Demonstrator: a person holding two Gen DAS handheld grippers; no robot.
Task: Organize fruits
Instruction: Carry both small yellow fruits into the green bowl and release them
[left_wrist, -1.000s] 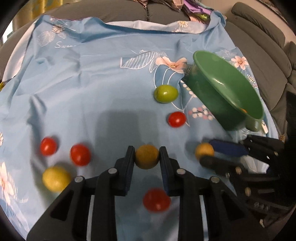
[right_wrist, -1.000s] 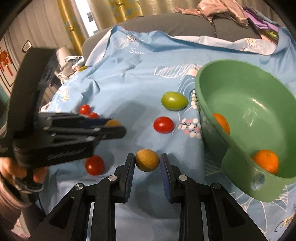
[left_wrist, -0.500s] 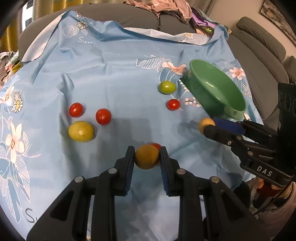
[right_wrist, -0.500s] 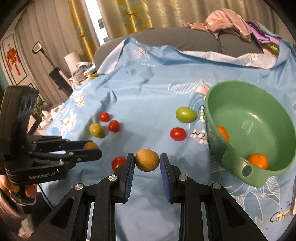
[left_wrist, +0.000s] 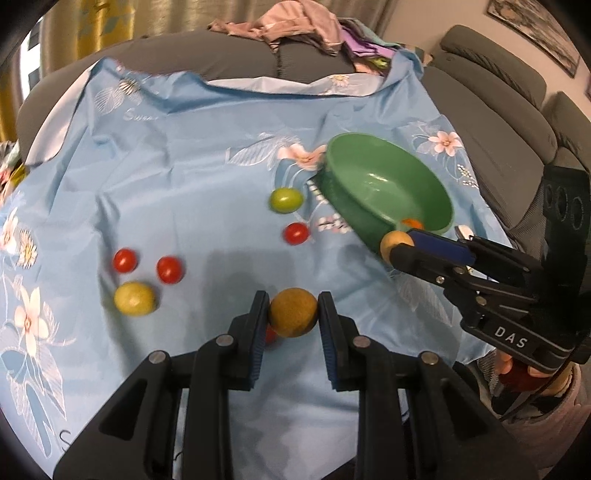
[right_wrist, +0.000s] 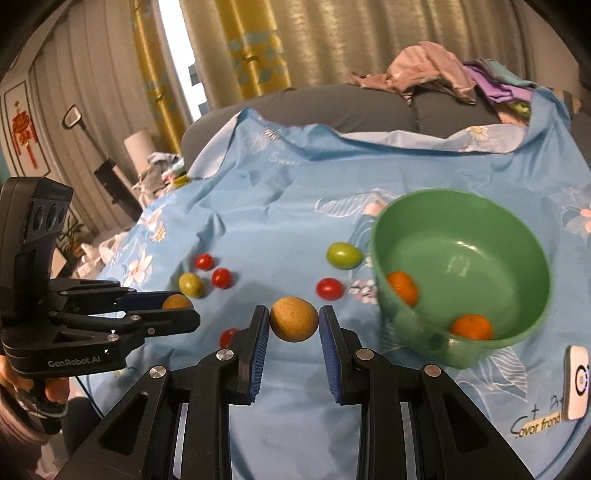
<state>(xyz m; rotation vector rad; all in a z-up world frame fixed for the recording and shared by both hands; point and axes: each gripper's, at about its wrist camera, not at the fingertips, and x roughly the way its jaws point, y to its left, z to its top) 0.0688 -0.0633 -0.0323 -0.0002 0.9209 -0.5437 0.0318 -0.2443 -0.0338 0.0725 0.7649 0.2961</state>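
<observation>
Open blue cloth (left_wrist: 207, 206) lay bare between the scattered fruit and the sofa back, the green bowl (left_wrist: 373, 218) near its right edge. The left gripper (left_wrist: 293, 314) was clamped on a brown fruit (left_wrist: 293, 313) above the cloth; the right gripper (right_wrist: 293, 320) pinched another brown fruit (right_wrist: 293, 319) beside the bowl.

1. A blue flowered cloth (left_wrist: 192, 177) covers the surface, wrinkled, its far edge folded against a grey sofa (left_wrist: 236, 55).
2. A green bowl (right_wrist: 532, 236) sits at the right.
3. Just left of the bowl: a green fruit (right_wrist: 344, 255) and a tomato (right_wrist: 330, 288).
4. Further left: two tomatoes (left_wrist: 125, 260) (left_wrist: 169, 269) and a yellow fruit (left_wrist: 134, 298), close together.
5. Another tomato (right_wrist: 227, 336) lies nearer, partly hidden.
</observation>
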